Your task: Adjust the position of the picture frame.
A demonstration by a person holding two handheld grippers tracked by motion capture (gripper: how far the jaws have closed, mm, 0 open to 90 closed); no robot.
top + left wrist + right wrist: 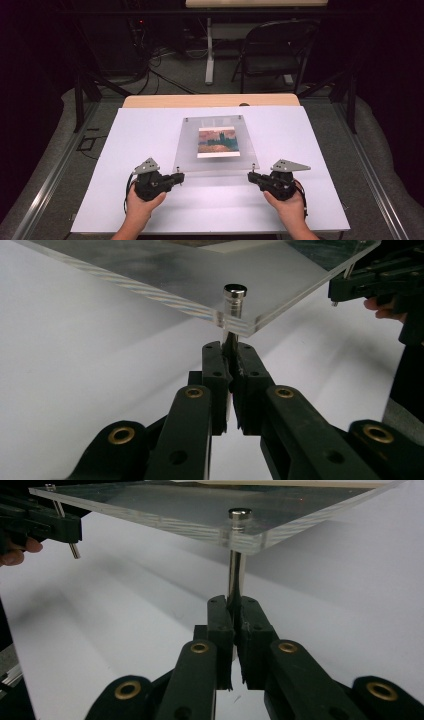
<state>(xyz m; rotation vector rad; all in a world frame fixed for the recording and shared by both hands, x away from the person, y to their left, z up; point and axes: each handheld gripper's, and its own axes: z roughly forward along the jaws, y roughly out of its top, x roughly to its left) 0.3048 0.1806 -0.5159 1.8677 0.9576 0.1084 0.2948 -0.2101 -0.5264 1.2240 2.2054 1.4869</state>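
A clear acrylic panel (190, 150) with a small painting print (217, 142) inside lies over the white sheet (140, 145). Metal posts stick out at its corners. In the high view my left gripper (181, 176) meets the panel's near left corner and my right gripper (251, 176) the near right corner. In the left gripper view the left gripper (230, 347) is shut on the corner post (234, 297) below the panel (165, 275). My right gripper (233, 600) is likewise shut on its post (237, 575) under the panel (200, 507). The near edge is raised off the sheet.
The white sheet covers most of a wooden table (210, 101). Behind the table stand a folding chair (280, 50) and a table leg (209, 55) among floor cables. Metal rails (45, 190) run along both sides.
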